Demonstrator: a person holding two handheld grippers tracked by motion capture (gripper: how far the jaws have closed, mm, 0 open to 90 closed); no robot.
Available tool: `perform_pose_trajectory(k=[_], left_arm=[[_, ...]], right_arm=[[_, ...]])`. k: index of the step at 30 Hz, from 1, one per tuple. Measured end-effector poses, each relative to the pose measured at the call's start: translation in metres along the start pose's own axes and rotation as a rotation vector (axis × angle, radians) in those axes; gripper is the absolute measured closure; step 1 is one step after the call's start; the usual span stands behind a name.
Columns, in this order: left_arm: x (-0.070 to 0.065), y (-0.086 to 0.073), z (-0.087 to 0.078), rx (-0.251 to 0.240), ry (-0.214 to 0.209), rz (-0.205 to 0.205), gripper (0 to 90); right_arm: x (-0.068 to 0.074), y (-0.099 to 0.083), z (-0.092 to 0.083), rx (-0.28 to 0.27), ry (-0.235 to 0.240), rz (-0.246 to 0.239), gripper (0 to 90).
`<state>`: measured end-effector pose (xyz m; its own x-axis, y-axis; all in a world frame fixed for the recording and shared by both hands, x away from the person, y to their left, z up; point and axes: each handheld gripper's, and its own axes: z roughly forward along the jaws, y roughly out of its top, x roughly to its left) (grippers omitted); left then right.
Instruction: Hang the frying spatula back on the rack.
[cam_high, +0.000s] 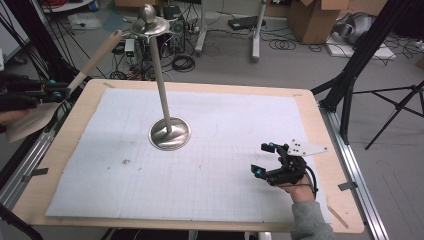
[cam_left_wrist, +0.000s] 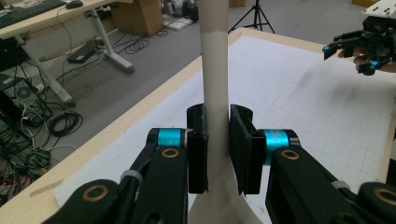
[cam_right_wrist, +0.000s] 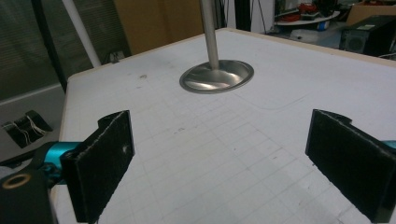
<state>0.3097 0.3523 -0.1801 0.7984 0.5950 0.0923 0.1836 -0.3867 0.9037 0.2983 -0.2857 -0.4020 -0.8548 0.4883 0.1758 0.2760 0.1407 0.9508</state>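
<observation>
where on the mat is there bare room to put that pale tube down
The near-left stretch of the white mat, between the metal stand and the table's front edge, lies bare. So does the far right, behind the open right gripper. Tightest is around the stand's base, mid-mat. The left gripper holds the tube past the left edge.

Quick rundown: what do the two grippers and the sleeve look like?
Both grippers, left and right, are black with flat black pads, teal collars and brass-coloured pivot rings. The right carries a grey three-cornered plate with small holes and a black cable. Sleeve: grey.
</observation>
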Motion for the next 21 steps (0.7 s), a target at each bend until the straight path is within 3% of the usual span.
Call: perform_pose_trajectory(k=[21], left_arm=[[-0.003, -0.002, 0.020, 0.010, 0.002, 0.000, 77.1]], right_arm=[[0.000, 0.000, 0.001, 0.003, 0.004, -0.011, 6.9]])
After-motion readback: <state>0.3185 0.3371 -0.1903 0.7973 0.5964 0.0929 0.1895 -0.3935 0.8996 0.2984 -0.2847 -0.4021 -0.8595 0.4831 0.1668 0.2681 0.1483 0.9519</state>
